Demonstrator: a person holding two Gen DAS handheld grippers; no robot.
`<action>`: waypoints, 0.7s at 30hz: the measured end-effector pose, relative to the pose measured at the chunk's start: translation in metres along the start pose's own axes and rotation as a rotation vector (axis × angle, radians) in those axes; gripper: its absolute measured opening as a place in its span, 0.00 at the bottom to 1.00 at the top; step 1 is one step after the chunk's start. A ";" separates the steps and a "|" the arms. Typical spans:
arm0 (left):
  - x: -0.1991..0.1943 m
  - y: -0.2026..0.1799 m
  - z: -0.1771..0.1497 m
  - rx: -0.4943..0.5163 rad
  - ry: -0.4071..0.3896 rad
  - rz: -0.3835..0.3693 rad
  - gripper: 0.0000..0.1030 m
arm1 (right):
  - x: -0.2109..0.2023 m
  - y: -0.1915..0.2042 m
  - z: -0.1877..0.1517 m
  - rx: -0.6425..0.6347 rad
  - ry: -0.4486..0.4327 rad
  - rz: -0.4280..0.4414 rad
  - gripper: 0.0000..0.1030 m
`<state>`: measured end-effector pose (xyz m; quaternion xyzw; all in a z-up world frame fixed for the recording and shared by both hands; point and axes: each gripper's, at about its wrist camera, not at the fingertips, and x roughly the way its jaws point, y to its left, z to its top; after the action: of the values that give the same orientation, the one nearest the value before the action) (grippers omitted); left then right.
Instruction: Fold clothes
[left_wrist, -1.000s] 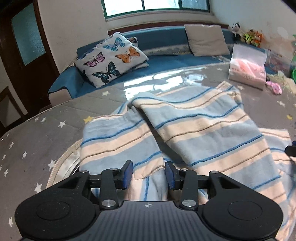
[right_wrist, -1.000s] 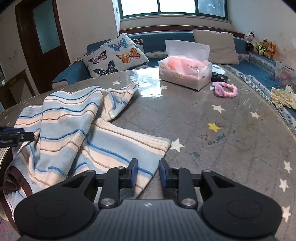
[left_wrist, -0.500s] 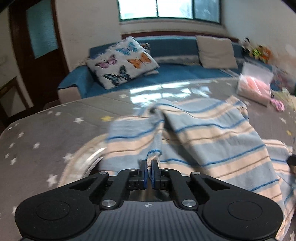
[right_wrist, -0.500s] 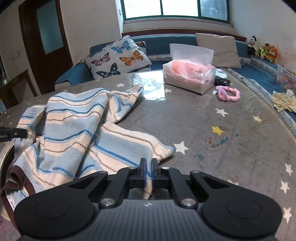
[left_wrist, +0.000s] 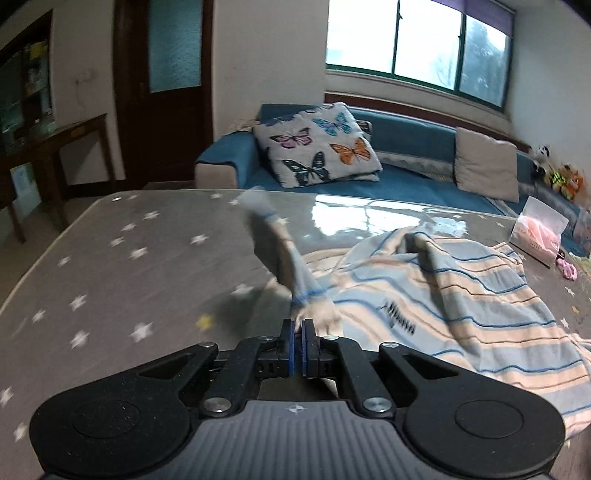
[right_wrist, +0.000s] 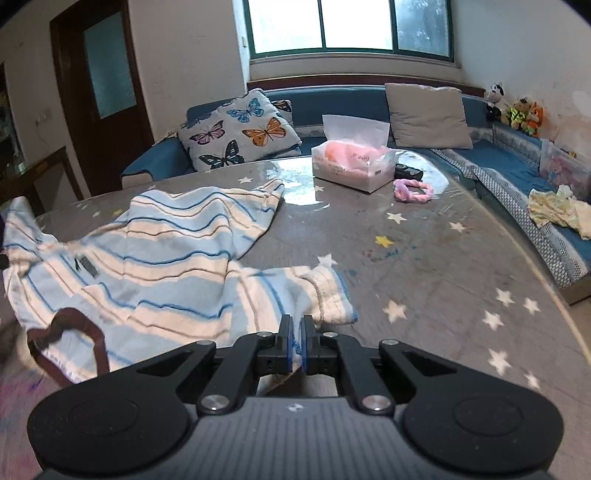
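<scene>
Grey and star-printed, the tabletop (right_wrist: 443, 266) stands in front of a blue sofa (right_wrist: 517, 162) under a window, with a butterfly cushion (right_wrist: 240, 134) and a plain cushion (right_wrist: 424, 114) along the sofa back. A striped garment (right_wrist: 166, 258) — pale blue and cream with thin dark lines — lies rumpled over the left part of the tabletop in the right wrist view, its dark-trimmed neck opening toward the near edge. The right hand-held gripper (right_wrist: 296, 343) has its jaws closed tight on the garment's near edge, just beside a ribbed cuff that rests on the tabletop. The left hand-held gripper (left_wrist: 297, 345) is likewise pinched on cloth: a sleeve (left_wrist: 291, 266) rises from its jaws, blurred, while the rest of the garment lies to the right in that view. Further back sit a tissue box (right_wrist: 351, 166), a pink ring-shaped thing (right_wrist: 412, 190) just beside it, and a small black object (right_wrist: 406, 171) — too small to tell what it is.
</scene>
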<state>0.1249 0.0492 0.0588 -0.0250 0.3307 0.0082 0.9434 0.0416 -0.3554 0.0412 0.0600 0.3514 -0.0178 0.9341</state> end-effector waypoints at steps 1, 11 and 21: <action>-0.008 0.007 -0.005 -0.010 0.002 0.005 0.04 | -0.008 -0.001 -0.003 -0.006 0.000 0.000 0.03; -0.080 0.051 -0.058 -0.009 0.110 -0.021 0.04 | -0.071 -0.018 -0.041 -0.006 0.089 0.013 0.04; -0.103 0.047 -0.055 0.077 0.085 -0.011 0.30 | -0.074 -0.020 -0.032 -0.057 0.100 -0.023 0.10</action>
<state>0.0087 0.0938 0.0787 0.0090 0.3706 -0.0107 0.9287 -0.0370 -0.3717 0.0642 0.0301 0.3986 -0.0153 0.9165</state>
